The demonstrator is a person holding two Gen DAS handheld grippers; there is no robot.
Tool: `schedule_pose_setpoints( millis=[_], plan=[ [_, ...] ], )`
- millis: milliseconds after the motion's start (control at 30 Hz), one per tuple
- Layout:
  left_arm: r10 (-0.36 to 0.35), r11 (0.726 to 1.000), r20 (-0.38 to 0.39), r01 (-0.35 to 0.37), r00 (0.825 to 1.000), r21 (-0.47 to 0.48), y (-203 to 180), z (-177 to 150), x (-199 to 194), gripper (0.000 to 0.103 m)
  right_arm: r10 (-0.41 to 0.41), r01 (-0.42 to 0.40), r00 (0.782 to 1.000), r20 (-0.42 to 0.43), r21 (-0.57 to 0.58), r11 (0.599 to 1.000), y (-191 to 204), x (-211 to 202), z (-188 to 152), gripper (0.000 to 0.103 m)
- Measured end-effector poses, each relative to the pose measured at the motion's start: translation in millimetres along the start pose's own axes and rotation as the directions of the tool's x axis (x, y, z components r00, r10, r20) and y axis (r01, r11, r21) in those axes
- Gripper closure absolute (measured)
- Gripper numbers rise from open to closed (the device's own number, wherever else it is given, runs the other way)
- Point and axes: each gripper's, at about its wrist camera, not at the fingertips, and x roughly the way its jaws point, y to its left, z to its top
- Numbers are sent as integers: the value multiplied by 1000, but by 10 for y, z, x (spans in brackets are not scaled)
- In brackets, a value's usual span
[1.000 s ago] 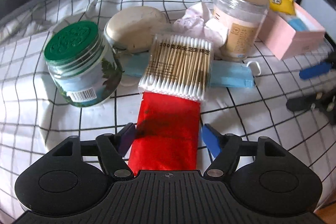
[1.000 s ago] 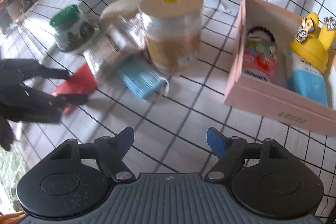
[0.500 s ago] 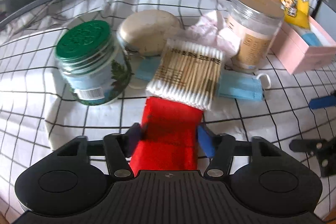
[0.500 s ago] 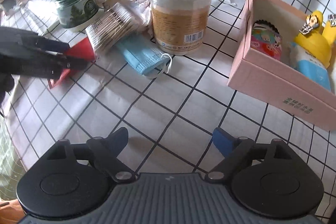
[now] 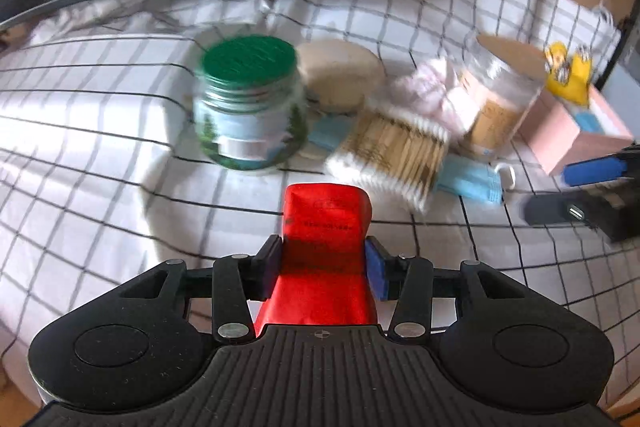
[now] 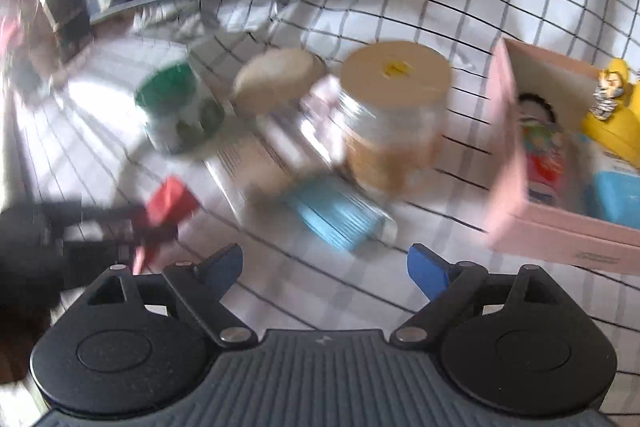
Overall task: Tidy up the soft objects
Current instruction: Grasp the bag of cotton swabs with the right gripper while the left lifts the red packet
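The left claw is clamped on a red soft packet, both pads pressed against its sides. The packet's front end stands clear of the checked cloth, so it appears lifted rather than resting. The right claw is spread wide with nothing between its pads, hovering over the cloth near the blue face mask.

Remaining clutter lies ahead of the left claw: a green-lidded jar, a bag of cotton swabs lying over the mask, a tan-lidded jar, and crumpled pink tissue. A pink box with bottles inside sits to the right.

Judgement: the step in hand is carrying the red packet away from the pile. The next move calls for transport to a sorting spot, probably the pink box, with grip kept firm. Both views are motion-blurred, so finer contact cannot be confirmed.
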Motion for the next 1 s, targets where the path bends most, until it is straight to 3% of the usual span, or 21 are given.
schedule_pose_setpoints(
  millis=[100,267,433,600,733,1000],
  plan=[
    [7,1000,45,-6,999,-17,176,10,-184,54,-13,14,1000,-9,127,992,183,186,185,13],
    [51,997,95,-44,994,-70,503,-18,-373,54,-68,68,998,-10,324,944,458,504,313,13],
    [30,994,88,-20,996,-104,689,-150,-372,54,-204,199,979,-7,251,947,785,842,363,13],
    [11,994,76,-3,997,-110,741,-245,-395,54,-265,256,964,22,190,948,863,956,342,18],
    [4,993,82,6,997,-117,767,-213,-420,54,-219,215,974,51,76,974,900,838,331,32],
    [-18,996,179,32,984,-77,554,113,-657,54,-35,36,996,83,-10,999,846,181,538,34]
  ],
)
